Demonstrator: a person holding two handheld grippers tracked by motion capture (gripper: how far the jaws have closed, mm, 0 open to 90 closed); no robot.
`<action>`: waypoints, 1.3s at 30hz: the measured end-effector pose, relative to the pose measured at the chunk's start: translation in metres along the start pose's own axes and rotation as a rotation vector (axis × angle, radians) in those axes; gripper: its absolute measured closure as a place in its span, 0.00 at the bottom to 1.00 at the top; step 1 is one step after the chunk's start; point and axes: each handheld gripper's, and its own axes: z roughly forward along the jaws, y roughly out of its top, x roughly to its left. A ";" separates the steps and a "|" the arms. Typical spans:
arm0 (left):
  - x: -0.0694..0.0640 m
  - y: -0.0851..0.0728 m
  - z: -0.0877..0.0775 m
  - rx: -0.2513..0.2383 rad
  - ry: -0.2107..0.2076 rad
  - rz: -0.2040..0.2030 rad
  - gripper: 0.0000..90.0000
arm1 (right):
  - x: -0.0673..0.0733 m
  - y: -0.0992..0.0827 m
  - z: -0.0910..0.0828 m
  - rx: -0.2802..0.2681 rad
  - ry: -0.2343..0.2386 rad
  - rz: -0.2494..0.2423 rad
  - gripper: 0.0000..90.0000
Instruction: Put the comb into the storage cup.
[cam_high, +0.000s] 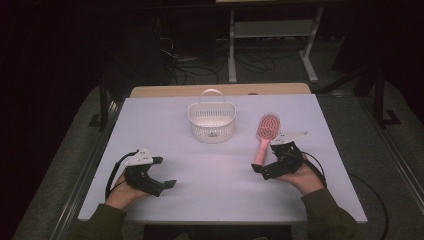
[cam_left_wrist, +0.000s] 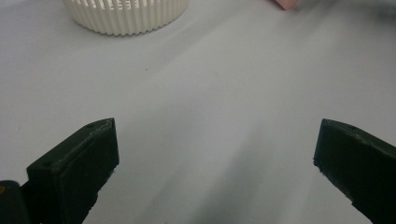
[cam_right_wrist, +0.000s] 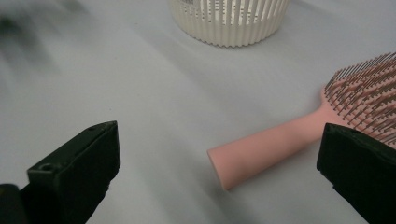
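Two claws rest low on the bench (cam_high: 220, 165), both released and empty. Right claw (cam_high: 264, 161) sits at lower right with the pink hairbrush (cam_high: 265, 135) handle lying between its spread jaws — likely lined up for a grab. Left claw (cam_high: 164, 172) idles lower left. White basket (cam_high: 212, 121) waits at centre top; no readable writing.

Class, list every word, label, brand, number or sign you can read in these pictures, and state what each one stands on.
No text can be read anywhere.
White basket: a small dark mark low on its front wall in the high view, too small to read.
Pink hairbrush: no print showing.
Left gripper and right gripper: no lettering on the black fingers.
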 end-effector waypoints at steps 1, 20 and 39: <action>0.000 0.000 0.000 0.000 0.000 0.000 0.00 | 0.000 0.001 0.000 -0.001 0.001 -0.002 0.00; 0.001 -0.001 -0.002 -0.013 0.007 -0.013 0.00 | -0.004 0.017 0.011 0.024 0.006 0.000 0.00; 0.003 -0.001 -0.004 -0.019 0.006 -0.012 0.00 | -0.009 0.035 0.024 0.028 0.003 0.001 0.00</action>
